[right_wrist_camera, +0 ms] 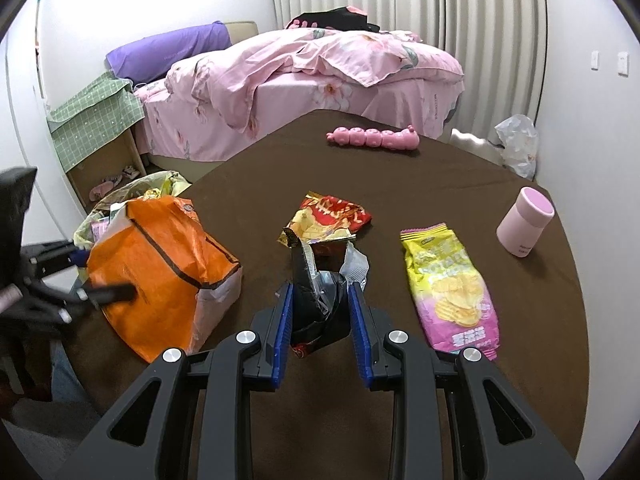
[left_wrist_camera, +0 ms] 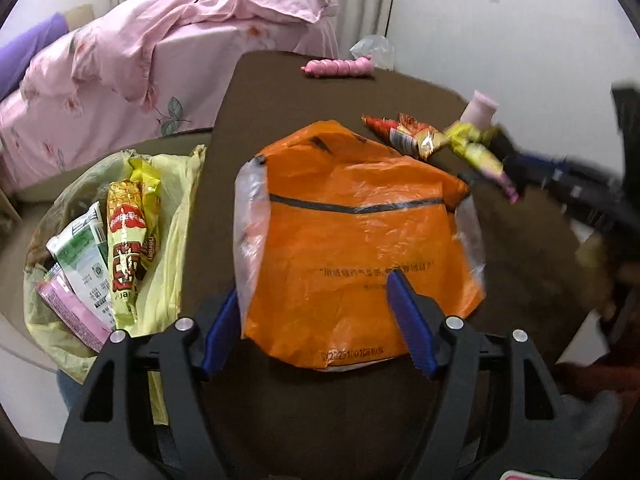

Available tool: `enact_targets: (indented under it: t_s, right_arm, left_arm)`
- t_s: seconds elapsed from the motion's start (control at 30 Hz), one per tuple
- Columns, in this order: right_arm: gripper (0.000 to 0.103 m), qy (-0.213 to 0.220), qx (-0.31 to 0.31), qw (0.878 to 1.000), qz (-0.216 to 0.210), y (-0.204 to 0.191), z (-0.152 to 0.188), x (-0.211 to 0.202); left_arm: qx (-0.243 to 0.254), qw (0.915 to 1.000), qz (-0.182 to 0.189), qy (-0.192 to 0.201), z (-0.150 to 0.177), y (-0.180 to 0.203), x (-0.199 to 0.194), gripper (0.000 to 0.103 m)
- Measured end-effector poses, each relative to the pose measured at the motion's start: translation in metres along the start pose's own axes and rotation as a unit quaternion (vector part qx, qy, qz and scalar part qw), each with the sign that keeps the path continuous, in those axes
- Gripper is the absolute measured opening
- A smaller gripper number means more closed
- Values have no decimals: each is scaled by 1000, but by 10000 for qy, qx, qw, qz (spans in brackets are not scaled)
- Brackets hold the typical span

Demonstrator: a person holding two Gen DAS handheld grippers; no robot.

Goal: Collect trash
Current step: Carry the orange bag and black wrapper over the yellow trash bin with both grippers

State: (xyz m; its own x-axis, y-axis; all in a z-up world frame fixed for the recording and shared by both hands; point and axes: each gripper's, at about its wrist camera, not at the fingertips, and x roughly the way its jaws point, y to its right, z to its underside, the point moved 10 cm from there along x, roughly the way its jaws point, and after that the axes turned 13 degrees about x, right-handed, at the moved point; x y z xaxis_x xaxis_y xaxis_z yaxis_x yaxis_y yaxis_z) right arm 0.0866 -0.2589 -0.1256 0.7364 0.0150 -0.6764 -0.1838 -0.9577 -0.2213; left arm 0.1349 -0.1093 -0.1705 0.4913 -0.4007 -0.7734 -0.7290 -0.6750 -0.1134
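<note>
My left gripper [left_wrist_camera: 312, 286] is open over the near end of an orange plastic bag [left_wrist_camera: 352, 240] lying on the brown table [left_wrist_camera: 280, 80]. One blue pad is off the bag's left edge, the other rests above its surface, and neither presses on it. My right gripper [right_wrist_camera: 320, 290] is shut on a crumpled black and silver wrapper [right_wrist_camera: 320, 304], held just above the table. A red chip bag [right_wrist_camera: 332, 216] lies beyond it. To its right lies a yellow and pink chip bag [right_wrist_camera: 448, 288]. The orange bag [right_wrist_camera: 160, 264] stands at the table's left edge.
A bin with a yellow liner [left_wrist_camera: 180, 208] stands left of the table and holds several wrappers. A pink cup [right_wrist_camera: 524, 222] and a pink caterpillar toy [right_wrist_camera: 372, 138] sit on the far side of the table. A bed with pink bedding [right_wrist_camera: 320, 64] stands behind.
</note>
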Motion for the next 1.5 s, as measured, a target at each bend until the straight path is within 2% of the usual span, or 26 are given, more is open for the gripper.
enact_targets:
  t_s: [0.07,0.13,0.17,0.2,0.23,0.33,0.47,0.6,0.73,0.8,0.93,1.03,1.17,1.3,1.37,1.5]
  right_arm:
    - [27,66,89,9999,48,7,-3,-3]
    - [27,97,156,9998,46,12,-6,-5]
    - [27,117,217,9997,30,15,-7,-7]
    - [27,124,287,9995,-11,16,-9,-8]
    - [27,109,348,9993,-66,17,-10,-8]
    - [27,115,394,9990,-149,15,-16,-8]
    - [27,165,300,9984,-451,-3,-29,-14]
    - [27,342,152,9963,-768,-26,-51,-23]
    - [27,412,-34,9933,-1078,-53,-69,-25]
    - [27,387,-135,9921,-1184,-66,-76,-23]
    - [27,393,-426,9870,-1496,-101,-97,-22]
    - [27,564,-737,9808,-1713,-132,-117,-17]
    - [27,412,-814,9753,-2010,-174,-129,10]
    - [27,289,-961,9687,-2269,-208,-129,27]
    - [27,163,-1018,9652,-2402,-223,-127,38]
    - [27,-500,-1090,9590,-2567,-256,-109,81]
  left_arm:
    - [182,9995,-232,-69,1,4,3,64]
    - [193,9990,-405,-27,0,2,4,39]
    - [113,9993,-352,9,0,0,3,32]
    - [-74,9999,-134,60,0,-2,2,22]
    - [-269,9995,56,130,0,-5,0,16]
    - [-536,9979,116,339,-3,-16,-12,11]
    - [-788,9945,10,688,-15,-39,-40,11]
    - [-771,9919,-434,911,-30,-67,-64,11]
    - [-873,9882,-692,1051,-36,-91,-82,11]
    - [-897,9865,-846,1075,-37,-103,-88,11]
    - [-1085,9760,-1518,1123,-40,-152,-113,12]
    - [-1099,9715,-1819,1050,-39,-181,-124,15]
    - [-1312,9634,-2162,886,-30,-221,-122,15]
    - [-1669,9599,-2120,756,-1,-242,-106,15]
    - [-1703,9630,-2010,576,16,-243,-90,15]
    - [-1639,9742,-1552,-60,56,-229,-38,15]
